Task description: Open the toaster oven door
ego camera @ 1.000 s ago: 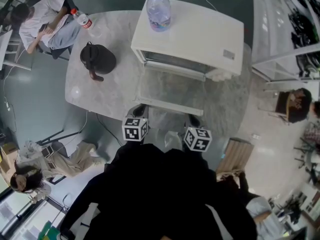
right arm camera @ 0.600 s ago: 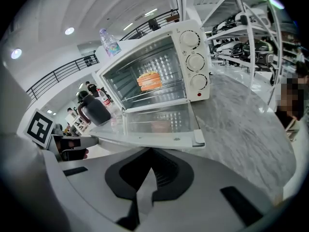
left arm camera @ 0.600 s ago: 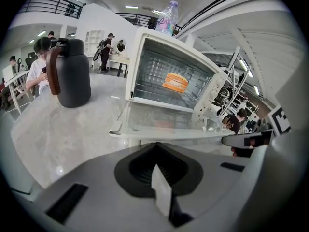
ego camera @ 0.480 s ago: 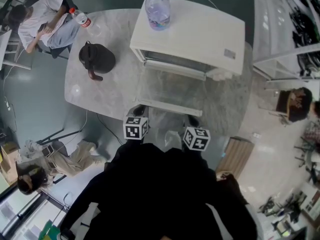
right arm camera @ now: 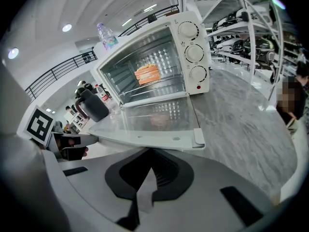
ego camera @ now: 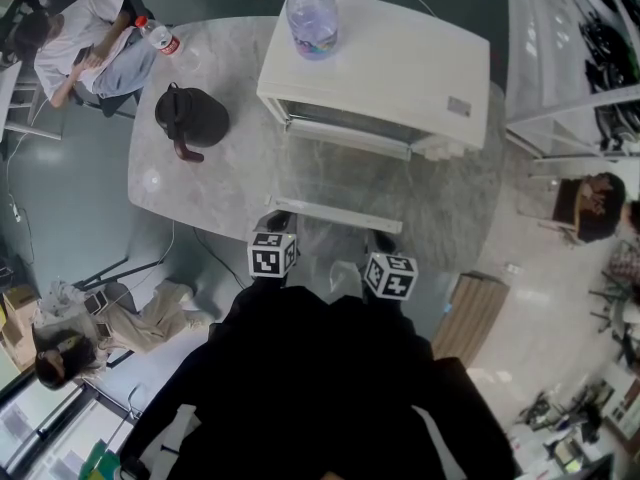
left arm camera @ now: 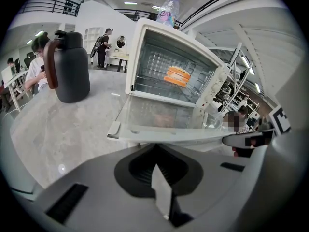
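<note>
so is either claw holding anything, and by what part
Nothing is held. The left claw and right claw are both shut and empty, just short of the front edge of the open toaster oven door.

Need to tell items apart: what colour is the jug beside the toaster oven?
The jug is dark grey, handle brown; best in left gripper view.

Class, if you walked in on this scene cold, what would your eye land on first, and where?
The white toaster oven on the marble table, its glass door folded down flat, with orange food inside. Next, the water bottle standing on the oven's top and the black jug on the table to its left.
</note>
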Action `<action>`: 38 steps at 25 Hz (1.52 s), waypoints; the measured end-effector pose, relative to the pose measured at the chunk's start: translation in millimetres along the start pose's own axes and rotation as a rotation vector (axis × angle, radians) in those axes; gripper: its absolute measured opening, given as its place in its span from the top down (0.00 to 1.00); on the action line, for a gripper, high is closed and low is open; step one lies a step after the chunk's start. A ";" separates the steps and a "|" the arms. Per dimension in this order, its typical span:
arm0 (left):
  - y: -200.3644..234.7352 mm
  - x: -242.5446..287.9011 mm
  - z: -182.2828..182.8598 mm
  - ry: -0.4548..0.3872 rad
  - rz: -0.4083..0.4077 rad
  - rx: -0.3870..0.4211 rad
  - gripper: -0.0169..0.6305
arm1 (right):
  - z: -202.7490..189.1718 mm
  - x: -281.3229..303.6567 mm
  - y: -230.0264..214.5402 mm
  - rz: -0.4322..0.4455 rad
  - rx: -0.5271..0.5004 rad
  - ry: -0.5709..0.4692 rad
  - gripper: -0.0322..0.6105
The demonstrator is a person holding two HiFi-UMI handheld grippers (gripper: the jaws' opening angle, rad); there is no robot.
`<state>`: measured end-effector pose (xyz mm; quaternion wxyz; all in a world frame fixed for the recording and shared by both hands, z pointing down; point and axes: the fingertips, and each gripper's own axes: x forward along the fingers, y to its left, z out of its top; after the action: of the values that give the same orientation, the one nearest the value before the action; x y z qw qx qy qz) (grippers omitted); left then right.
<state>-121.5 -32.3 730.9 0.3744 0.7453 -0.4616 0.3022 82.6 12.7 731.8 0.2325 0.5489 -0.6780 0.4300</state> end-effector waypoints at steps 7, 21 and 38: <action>1.0 4.4 -4.1 0.016 -0.002 0.004 0.97 | -4.8 4.5 -1.8 -0.006 0.006 0.011 0.95; 3.6 17.9 -17.1 0.069 -0.010 0.009 0.97 | -19.4 16.4 -10.2 -0.030 0.008 0.052 0.95; 6.7 28.2 -26.2 0.106 -0.011 0.009 0.97 | -28.8 28.5 -12.3 -0.024 0.026 0.073 0.95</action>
<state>-119.3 -25.3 769.3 0.3967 0.7324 -0.4355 0.3413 81.4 21.0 773.4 0.2552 0.5439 -0.6568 0.4558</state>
